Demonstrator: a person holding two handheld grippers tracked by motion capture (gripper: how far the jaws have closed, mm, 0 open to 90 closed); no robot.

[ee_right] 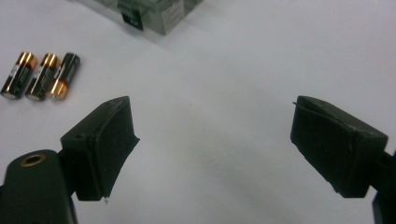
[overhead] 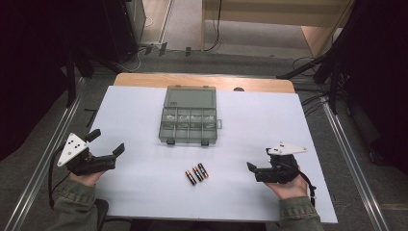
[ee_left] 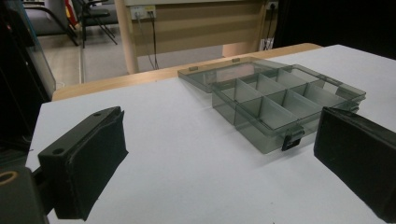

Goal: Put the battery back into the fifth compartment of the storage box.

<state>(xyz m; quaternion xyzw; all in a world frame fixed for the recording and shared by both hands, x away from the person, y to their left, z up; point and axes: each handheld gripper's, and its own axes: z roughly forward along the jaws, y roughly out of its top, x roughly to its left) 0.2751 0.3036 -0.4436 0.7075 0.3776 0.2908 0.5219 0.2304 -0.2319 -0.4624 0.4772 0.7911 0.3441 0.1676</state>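
Setup: a person is sitting at a white table (overhead: 144,120), holding one claw in each hand, with the work lying between them.
Left claw (overhead: 107,143): it is hovering low over the table's left side with its jaws spread wide and nothing between them; in its own view (ee_left: 219,154) bare table is showing in the gap.
Organizer box (overhead: 188,115): ahead and to the right of the left claw, well apart from it, it is lying open with its lid folded flat behind. In the left gripper view the box (ee_left: 280,100) is showing divided compartments that look empty, and a dark latch on the near wall.
Batteries (overhead: 196,173): three are lying side by side, touching or nearly so, near the box's front edge, between the two claws and nearer the right one. From the right claw they (ee_right: 41,74) are sitting ahead and to its left.
Right claw (overhead: 260,160): it is hovering over the table's right side, jaws wide apart and empty, as its own view (ee_right: 212,140) is showing.
Step in hand: judging by the layout, the right claw is starting a reach for the nearest battery, to carry it to a compartment.
Doing it well: swinging left first, then lining the jaws across a single battery's round sides rather than its ends; taking the outer one, so the neighbours are not getting nudged; closing gently, since a cylinder is likely to roll.
Risk: pinching two at once.
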